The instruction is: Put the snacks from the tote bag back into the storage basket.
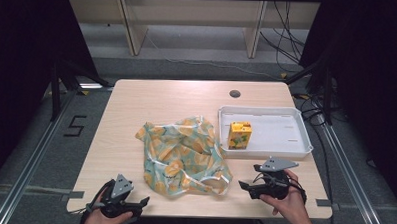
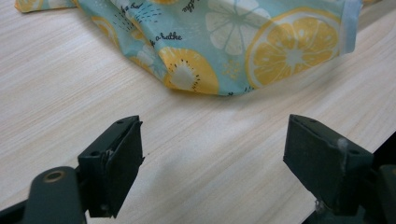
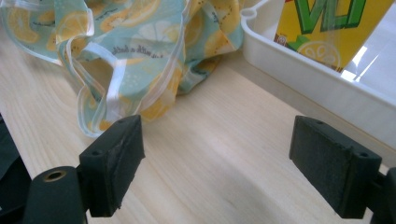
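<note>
A crumpled bag [image 1: 185, 156] printed with lemon slices on light blue lies in the middle of the wooden table [image 1: 137, 100]. Its printed cloth [image 2: 233, 42] lies just beyond my left gripper [image 2: 212, 154], whose jaws stand open over bare wood. A yellow juice carton [image 1: 239, 135] stands upright at the left end of a white tray [image 1: 295, 145]. My right gripper [image 1: 247, 188] is held near the table's front right, pointing left toward the bag's opening. In the right gripper view, my right gripper [image 3: 217, 163] is open and empty, with the bag's white-edged mouth [image 3: 112, 88] ahead on the left and the carton [image 3: 327, 28] ahead on the right.
The tray wall [image 3: 317, 88] runs close along the right gripper's right jaw. A small round grommet [image 1: 234, 94] sits in the table's far side. Cables [image 1: 289, 40] lie on the floor beyond the table. My left gripper [image 1: 133, 202] is at the front left edge.
</note>
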The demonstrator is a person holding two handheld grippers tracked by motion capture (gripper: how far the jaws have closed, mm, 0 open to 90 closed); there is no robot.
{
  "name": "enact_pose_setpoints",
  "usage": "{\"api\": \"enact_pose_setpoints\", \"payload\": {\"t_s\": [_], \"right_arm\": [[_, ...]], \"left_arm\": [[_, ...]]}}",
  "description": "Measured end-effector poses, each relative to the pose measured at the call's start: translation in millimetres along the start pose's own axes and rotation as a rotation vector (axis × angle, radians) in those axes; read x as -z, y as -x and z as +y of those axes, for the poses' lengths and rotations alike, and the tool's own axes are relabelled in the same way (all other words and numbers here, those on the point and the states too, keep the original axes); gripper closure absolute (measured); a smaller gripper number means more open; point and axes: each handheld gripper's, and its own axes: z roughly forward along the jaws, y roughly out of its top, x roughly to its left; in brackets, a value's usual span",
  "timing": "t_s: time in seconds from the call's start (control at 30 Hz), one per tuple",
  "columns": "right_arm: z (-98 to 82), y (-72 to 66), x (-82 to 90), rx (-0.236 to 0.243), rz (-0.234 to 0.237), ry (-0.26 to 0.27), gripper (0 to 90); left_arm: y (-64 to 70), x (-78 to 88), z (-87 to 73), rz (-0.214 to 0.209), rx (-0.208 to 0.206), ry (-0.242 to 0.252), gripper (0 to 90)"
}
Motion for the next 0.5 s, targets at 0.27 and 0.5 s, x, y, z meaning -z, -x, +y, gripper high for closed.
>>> {"api": "enact_pose_setpoints", "payload": {"t_s": [0.27,0.5], "right_arm": [[-6.8,1.6,2.0,0.0,0.005,-0.024,18.8],[-15.0,2.3,4.3,-0.001,0.0,-0.02,18.6]], "left_arm": [[-0.2,-0.1,-0.5,-0.006,0.001,0.006,19.2],[1.0,-0.7,-0.7,-0.001,0.015,0.003,19.2]]}}
